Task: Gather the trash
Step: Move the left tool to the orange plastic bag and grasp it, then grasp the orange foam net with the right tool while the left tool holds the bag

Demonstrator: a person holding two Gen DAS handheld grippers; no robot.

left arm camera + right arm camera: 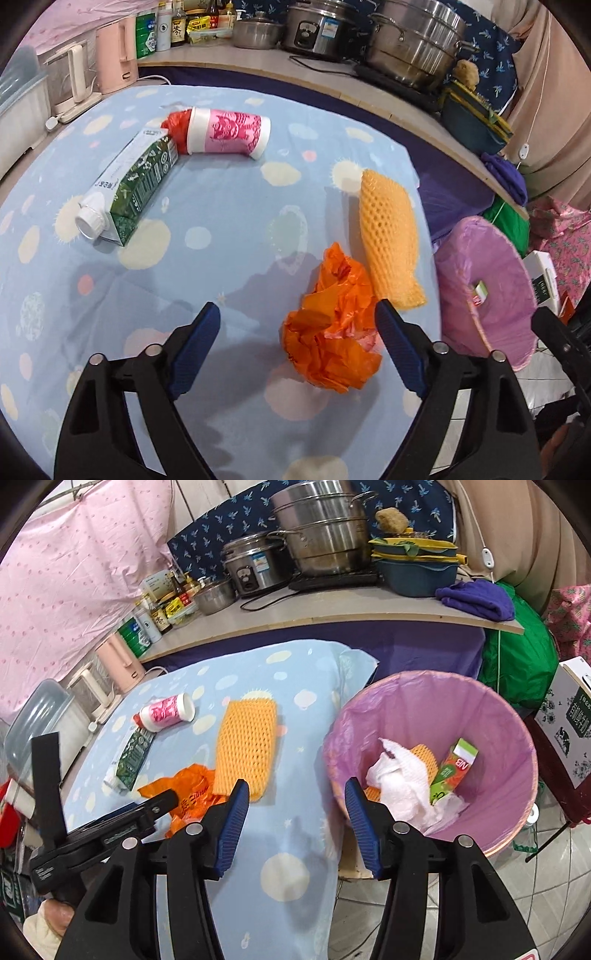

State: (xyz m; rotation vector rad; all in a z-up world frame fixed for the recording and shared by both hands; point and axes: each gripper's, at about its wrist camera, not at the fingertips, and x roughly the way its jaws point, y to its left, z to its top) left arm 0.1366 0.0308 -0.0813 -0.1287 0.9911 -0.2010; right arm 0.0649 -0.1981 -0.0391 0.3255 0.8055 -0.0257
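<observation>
A crumpled orange plastic bag [332, 332] lies on the blue spotted tablecloth [221, 206], between the open fingers of my left gripper [297, 314], nearer the right finger. A yellow foam fruit net [389, 240] lies just beyond it. A green milk carton [129, 188] and a pink-and-white cup [227, 130] lie on their sides farther left. My right gripper [295, 788] is open and empty, over the table edge beside the pink-lined trash bin [491, 716]. The bin holds white tissue [402, 782] and a small green box [452, 770]. The net [245, 747] and bag [192, 794] also show there.
A counter [332, 609] behind the table carries steel pots, a rice cooker, bottles and a blue basin. A pink kettle [116, 55] and a white appliance stand at the table's far left. A green bag [517, 668] and a printed box [569, 716] sit right of the bin.
</observation>
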